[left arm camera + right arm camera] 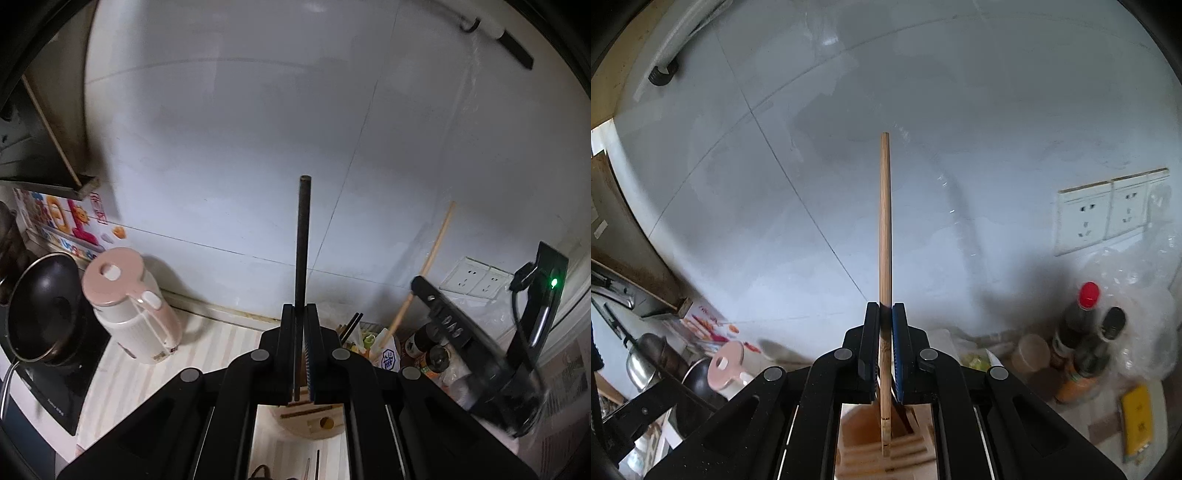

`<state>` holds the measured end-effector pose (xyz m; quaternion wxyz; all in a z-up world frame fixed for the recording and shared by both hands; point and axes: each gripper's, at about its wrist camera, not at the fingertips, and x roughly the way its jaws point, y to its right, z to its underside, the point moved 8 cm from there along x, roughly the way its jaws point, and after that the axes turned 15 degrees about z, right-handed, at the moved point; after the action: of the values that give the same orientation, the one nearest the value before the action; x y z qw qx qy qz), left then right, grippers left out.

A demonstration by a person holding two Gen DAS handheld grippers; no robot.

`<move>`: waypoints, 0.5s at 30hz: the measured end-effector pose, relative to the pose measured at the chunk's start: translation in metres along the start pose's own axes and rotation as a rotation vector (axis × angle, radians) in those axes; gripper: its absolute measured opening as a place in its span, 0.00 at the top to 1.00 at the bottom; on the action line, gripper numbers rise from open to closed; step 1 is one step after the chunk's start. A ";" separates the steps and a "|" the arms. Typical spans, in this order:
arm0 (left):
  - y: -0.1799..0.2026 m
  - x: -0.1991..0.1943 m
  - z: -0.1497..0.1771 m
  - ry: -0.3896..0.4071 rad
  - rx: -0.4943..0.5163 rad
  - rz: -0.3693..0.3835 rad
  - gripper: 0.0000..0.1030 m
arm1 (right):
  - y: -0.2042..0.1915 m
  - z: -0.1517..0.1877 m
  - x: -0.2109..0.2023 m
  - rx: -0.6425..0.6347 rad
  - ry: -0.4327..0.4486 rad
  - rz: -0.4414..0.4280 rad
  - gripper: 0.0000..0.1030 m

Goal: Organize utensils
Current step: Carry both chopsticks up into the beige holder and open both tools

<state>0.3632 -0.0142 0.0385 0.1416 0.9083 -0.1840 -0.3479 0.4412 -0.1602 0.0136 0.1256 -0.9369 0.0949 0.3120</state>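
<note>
Both grippers are clamped: my left gripper (300,317) pinches a thin dark rigid chopstick (303,236), my right gripper (885,317) a pale bamboo chopstick (885,221), above the wooden holder (886,454). Light, stiff, slippery; I'd grip mid-shaft.

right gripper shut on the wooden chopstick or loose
Shut on it: the right gripper has both pads pressed against the wooden chopstick, which sticks straight out.

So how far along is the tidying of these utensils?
Midway, it seems. Some black chopsticks already stand in a container. In hand: left tongs grip a dark chopstick, right tongs a wooden chopstick. Both still need stowing.
</note>
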 end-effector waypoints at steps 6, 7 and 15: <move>-0.005 0.036 -0.002 -0.045 0.007 -0.008 0.98 | -0.014 0.015 0.035 -0.050 0.041 0.020 0.94; -0.006 0.041 -0.001 -0.054 0.007 -0.009 0.98 | -0.016 0.017 0.039 -0.060 0.043 0.019 0.94; -0.013 0.066 0.017 -0.146 -0.004 0.003 0.98 | -0.017 0.035 0.057 -0.110 0.041 0.017 0.93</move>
<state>0.4000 -0.0338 -0.0170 0.1303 0.8799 -0.1944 -0.4135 0.4707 -0.1397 -0.0455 0.0693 -0.9478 0.0879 0.2987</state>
